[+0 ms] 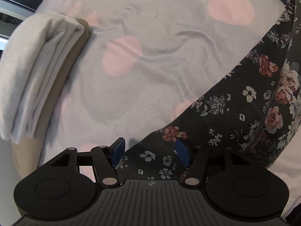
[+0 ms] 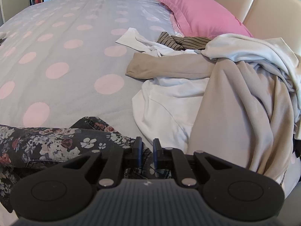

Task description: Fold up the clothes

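A dark floral garment (image 1: pixel 235 101) stretches across the grey bedspread with pink dots (image 1: pixel 150 56), from the lower middle of the left wrist view up to its top right. My left gripper (image 1: pixel 150 150) is open, its blue pads (image 1: pixel 118 149) wide apart over the garment's near edge. In the right wrist view the same floral garment (image 2: pixel 56 143) lies bunched at the lower left. My right gripper (image 2: pixel 147 149) is shut on a fold of it, the pads only a narrow gap apart with the cloth between them.
A folded stack of pale grey and taupe clothes (image 1: pixel 37 75) sits at the bed's left edge. A heap of unfolded white, beige and striped clothes (image 2: pixel 216 79) lies on the right, below a pink pillow (image 2: pixel 203 15) and a cream headboard (image 2: pixel 263 5).
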### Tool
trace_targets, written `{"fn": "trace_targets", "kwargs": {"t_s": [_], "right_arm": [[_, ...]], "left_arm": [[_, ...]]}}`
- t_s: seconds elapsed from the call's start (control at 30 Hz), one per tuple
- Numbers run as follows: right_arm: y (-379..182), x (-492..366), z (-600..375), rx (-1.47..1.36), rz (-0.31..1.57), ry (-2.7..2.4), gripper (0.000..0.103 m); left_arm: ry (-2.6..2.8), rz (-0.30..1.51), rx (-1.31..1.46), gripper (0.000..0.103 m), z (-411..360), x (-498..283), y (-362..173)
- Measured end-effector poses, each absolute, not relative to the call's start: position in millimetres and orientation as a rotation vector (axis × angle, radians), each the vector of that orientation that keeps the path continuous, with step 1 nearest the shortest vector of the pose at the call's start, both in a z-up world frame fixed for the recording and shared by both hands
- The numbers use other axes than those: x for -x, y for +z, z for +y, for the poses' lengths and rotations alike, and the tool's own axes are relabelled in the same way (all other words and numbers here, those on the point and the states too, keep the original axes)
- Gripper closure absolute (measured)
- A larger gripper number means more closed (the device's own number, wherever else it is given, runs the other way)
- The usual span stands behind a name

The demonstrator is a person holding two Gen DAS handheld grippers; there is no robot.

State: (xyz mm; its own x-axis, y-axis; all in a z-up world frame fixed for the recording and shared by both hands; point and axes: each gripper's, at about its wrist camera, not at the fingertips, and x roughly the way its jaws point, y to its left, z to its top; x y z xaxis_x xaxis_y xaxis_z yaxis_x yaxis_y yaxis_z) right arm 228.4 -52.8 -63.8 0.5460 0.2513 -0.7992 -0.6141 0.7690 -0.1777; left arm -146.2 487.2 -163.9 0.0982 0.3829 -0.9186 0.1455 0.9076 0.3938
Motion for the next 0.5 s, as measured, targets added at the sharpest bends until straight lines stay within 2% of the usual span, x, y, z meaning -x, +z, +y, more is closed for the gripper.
{"fn": "trace_targets", "kwargs": {"t_s": [0.13,0.2,0.23,0.3,0.33,0.37,0.5], "right_arm": [[-66.0,-231.6,-50.9,0.473,0.855,0.537,0.090],[-66.0,-232.3,-50.7,0.470,0.856,0.537,0.090],[-66.1,-232.7,-50.6,0.468,0.857,0.537,0.090],[-65.3,-232.5,-50.4,0.467,0.857,0.535,0.090],[-64.3,-231.7,-50.6,0.466,0.855,0.533,0.090],[-63.2,-230.9,-50.9,0.465,0.852,0.530,0.090],[-49.5,-222.3,-55.2,0.454,0.793,0.529,0.090]], "left_arm": [[0.191,1.486,-0.430,0.044,486.8,143.3,-174.2],[0.177,1.489,-0.430,0.064,481.8,144.3,-175.3],[0.181,1.487,-0.437,0.066,477.7,145.9,-175.3],[0.223,1.470,-0.425,0.081,472.6,149.5,-172.5],[0.253,1.457,-0.411,0.084,471.0,151.3,-170.2],[0.283,1.444,-0.398,0.092,469.4,153.1,-167.9],[0.402,1.374,-0.322,0.103,469.3,162.4,-146.8]]}}
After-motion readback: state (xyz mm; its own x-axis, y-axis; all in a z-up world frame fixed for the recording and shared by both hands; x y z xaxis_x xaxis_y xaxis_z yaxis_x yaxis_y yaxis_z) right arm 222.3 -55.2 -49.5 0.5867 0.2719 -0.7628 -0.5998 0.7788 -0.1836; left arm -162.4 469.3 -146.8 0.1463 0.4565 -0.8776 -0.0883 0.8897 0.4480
